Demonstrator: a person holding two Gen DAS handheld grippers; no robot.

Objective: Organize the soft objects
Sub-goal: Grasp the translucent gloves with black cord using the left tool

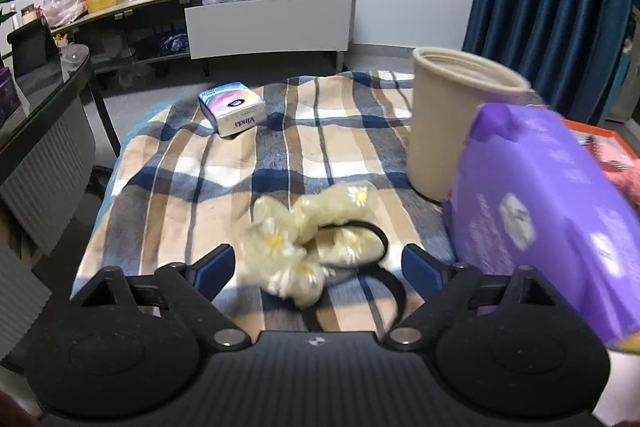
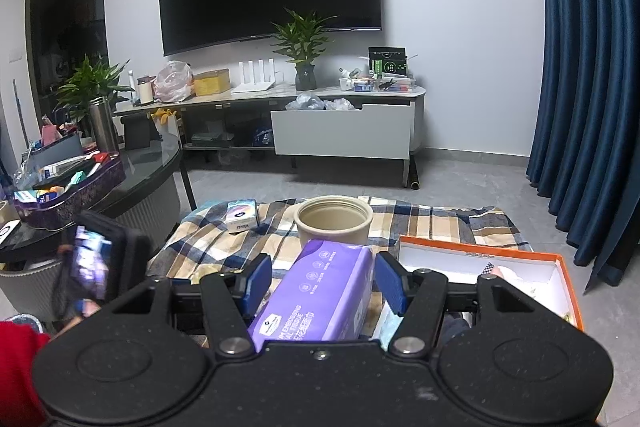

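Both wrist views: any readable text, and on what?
"Vinda": small tissue box on the plaid blanket, printed upside down.
"EMBOSSING" and "TISSUE", partly cut off: purple tissue pack between the right tongs.
Green-and-black box on the TV cabinet: too small.
Orange box rim print: blurred.

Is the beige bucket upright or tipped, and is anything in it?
Upright: the beige bucket stands on the plaid blanket with its open mouth facing up. The inside that shows looks empty; its bottom is hidden.
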